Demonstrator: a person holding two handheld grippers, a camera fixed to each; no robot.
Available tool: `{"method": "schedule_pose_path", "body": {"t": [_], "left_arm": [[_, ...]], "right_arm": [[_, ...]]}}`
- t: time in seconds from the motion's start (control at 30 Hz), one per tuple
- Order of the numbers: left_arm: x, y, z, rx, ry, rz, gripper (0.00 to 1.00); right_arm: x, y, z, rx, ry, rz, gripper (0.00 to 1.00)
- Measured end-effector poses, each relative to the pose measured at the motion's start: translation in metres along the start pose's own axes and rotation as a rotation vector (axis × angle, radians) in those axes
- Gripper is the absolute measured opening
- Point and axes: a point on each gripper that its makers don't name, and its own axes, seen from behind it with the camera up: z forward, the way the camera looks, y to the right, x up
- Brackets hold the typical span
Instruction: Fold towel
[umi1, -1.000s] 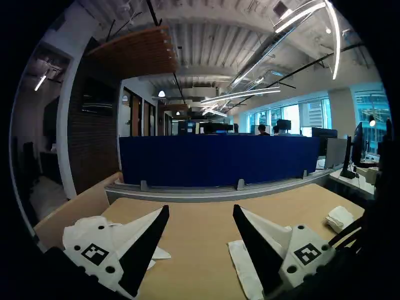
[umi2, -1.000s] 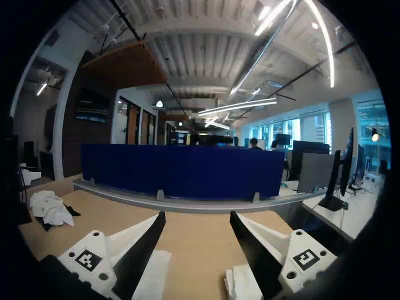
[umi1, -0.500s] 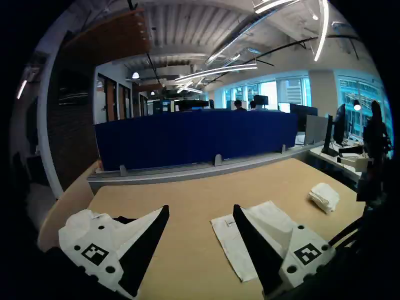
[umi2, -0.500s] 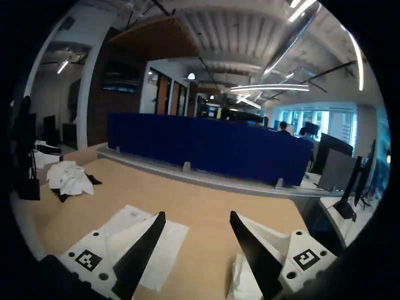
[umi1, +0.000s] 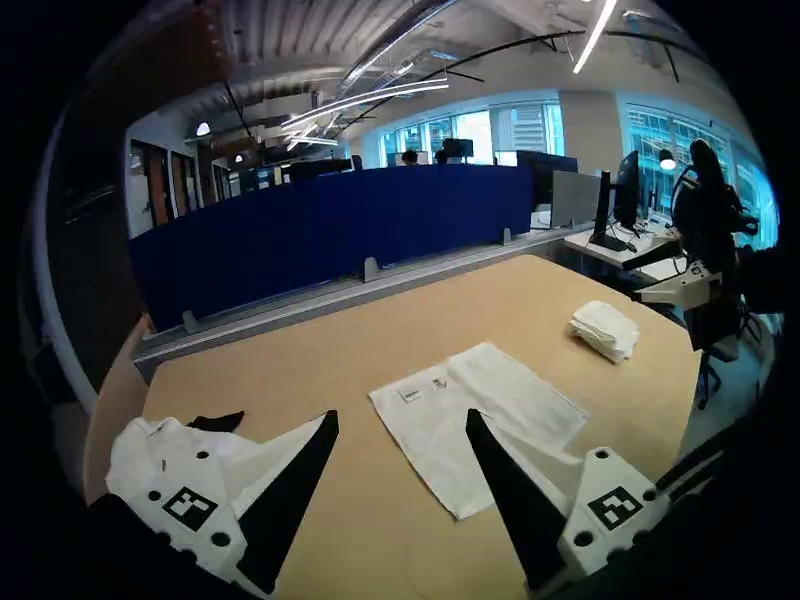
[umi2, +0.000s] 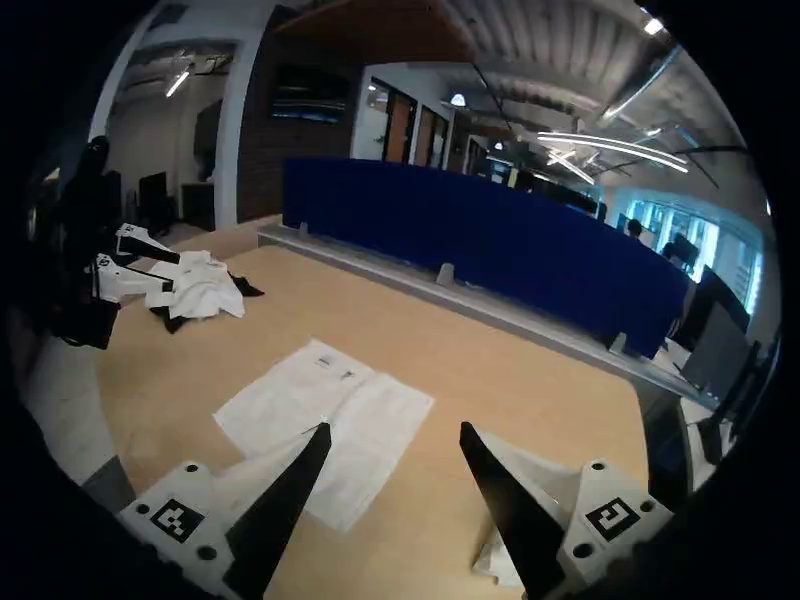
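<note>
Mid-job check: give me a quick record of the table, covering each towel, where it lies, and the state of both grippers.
flat towel: spread open on the table, not yet folded
folded towel: near the table edge, apart from the flat towel
crumpled cloth pile: towards the table's opposite end
left gripper: open, holding nothing
right gripper: open, holding nothing

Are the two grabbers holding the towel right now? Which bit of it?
Nothing is held. The left gripper and the right gripper are both open, and the towel lies spread flat on the table.
</note>
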Motion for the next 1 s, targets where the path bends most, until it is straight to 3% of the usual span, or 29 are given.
{"method": "schedule_pose_path", "body": {"t": [0.47,1.0], "left_arm": [[-0.035,0.016,0.016,-0.046,-0.057,0.008,0.95],[-0.114,0.038,0.057,-0.122,-0.188,0.021,0.95]], "right_arm": [[-0.031,-0.011,0.017,0.033,-0.047,-0.021,1.0],[-0.107,-0.035,0.055,0.084,-0.154,-0.054,1.0]]}}
